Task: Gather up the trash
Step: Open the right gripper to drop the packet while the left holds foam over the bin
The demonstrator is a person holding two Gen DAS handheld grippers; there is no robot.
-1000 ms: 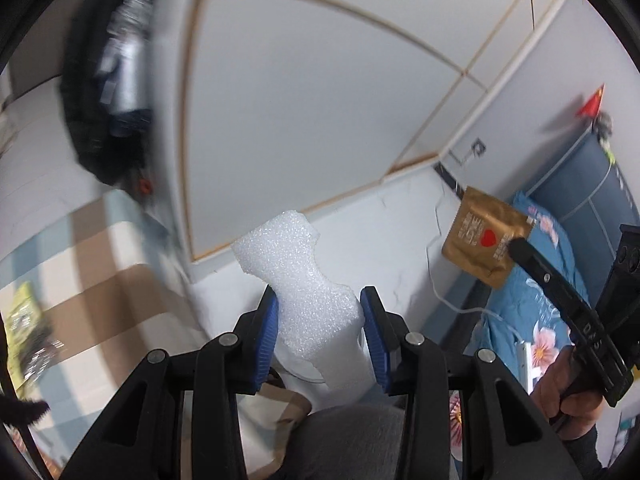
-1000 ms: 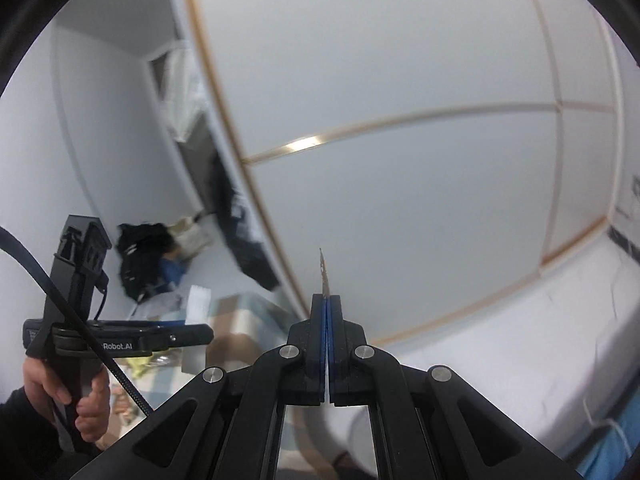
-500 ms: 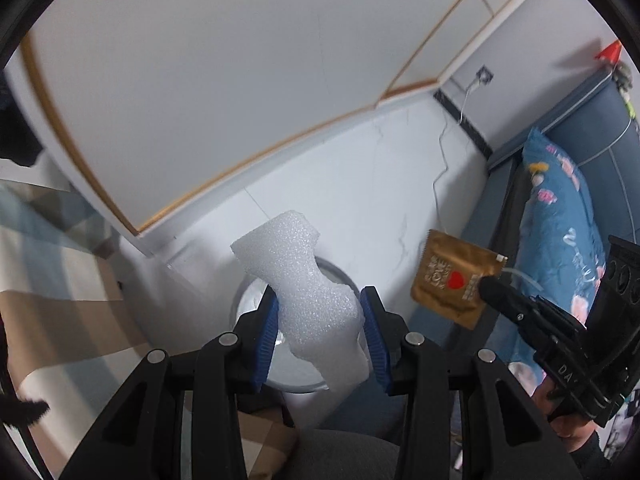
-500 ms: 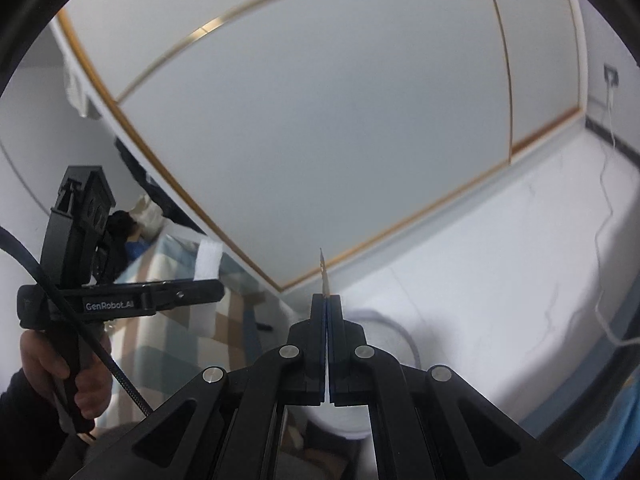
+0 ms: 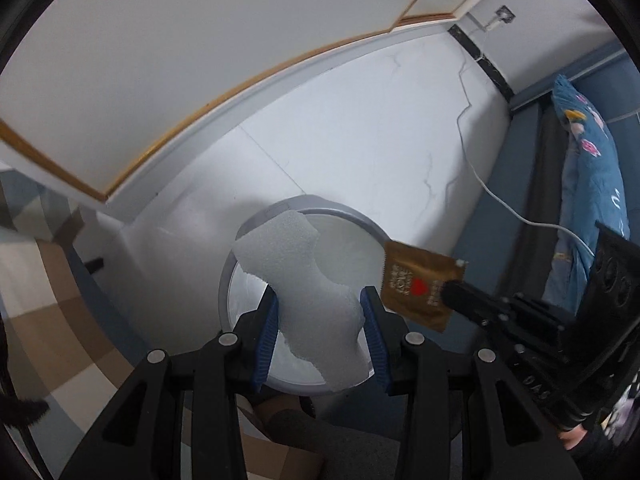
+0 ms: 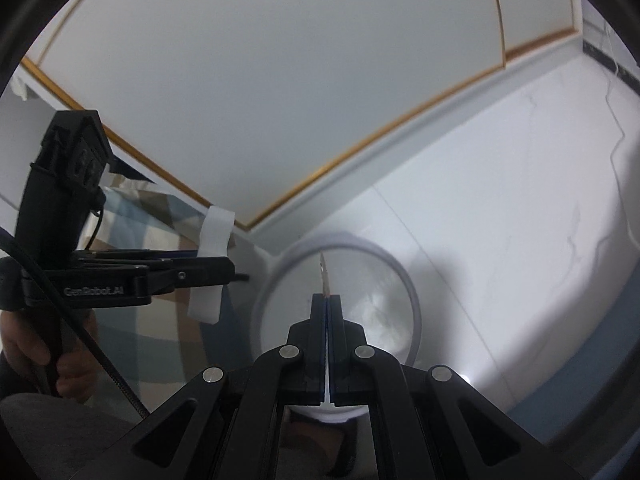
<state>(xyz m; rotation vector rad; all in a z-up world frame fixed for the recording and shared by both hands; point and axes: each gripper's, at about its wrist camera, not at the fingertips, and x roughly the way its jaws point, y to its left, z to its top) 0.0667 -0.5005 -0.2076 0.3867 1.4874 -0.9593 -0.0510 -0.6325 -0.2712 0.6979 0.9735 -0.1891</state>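
Observation:
My left gripper is shut on a white foam piece and holds it above the open round grey trash bin. My right gripper is shut on a brown packet with a red heart, seen edge-on above the bin's rim. In the left wrist view the right gripper holds that packet flat-on over the bin's right rim. The left gripper's body shows at the left of the right wrist view.
The bin stands on a white tiled floor by a white cupboard with gold trim. A checked bedcover lies at left, a blue bed with floral pillow at right. A white cable runs over the floor.
Both grippers have tipped downward and moved over the bin, carrying the foam piece and the packet. The bin now lies right under both.

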